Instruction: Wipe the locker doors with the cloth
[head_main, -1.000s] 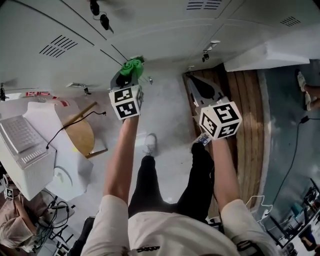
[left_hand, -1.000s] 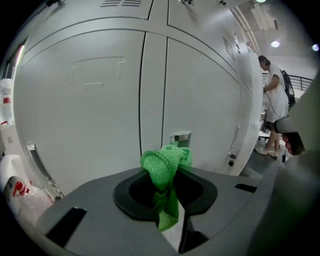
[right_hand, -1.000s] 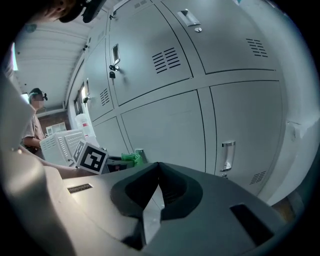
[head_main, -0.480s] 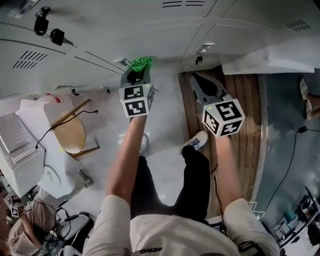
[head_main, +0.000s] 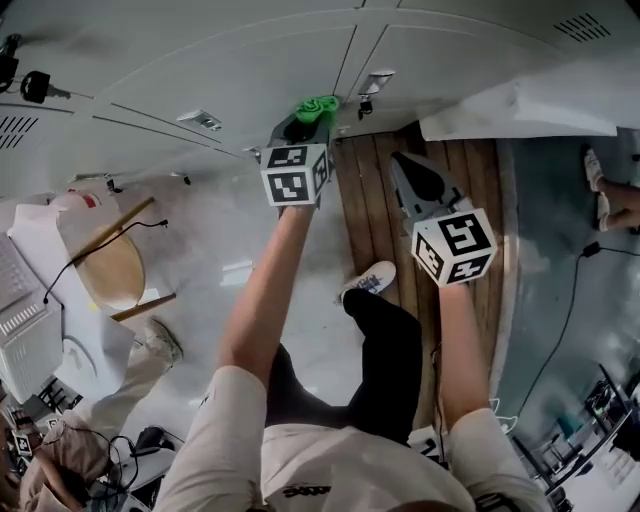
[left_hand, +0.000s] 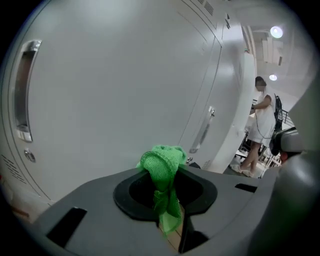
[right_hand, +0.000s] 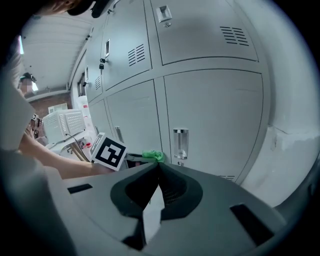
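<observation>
Cloth (head_main: 317, 107), green and bunched, sits at upper centre of the head view, clenched in the left gripper (head_main: 308, 120) right by the grey locker door (head_main: 250, 70); contact is unclear. Wiping well probably means pressing the wad flat to the panel, overlapping strokes, and steering round the handle (head_main: 372, 82). Right of centre, the right gripper (head_main: 398, 162) is closed on nothing above the wooden floor (head_main: 480, 220).

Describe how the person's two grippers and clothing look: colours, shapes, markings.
The left gripper and right gripper are dark grey wedges, each tapering to two jaws. Each carries a white cube printed with black square markers. The person wears a pale short-sleeved top and black trousers.
</observation>
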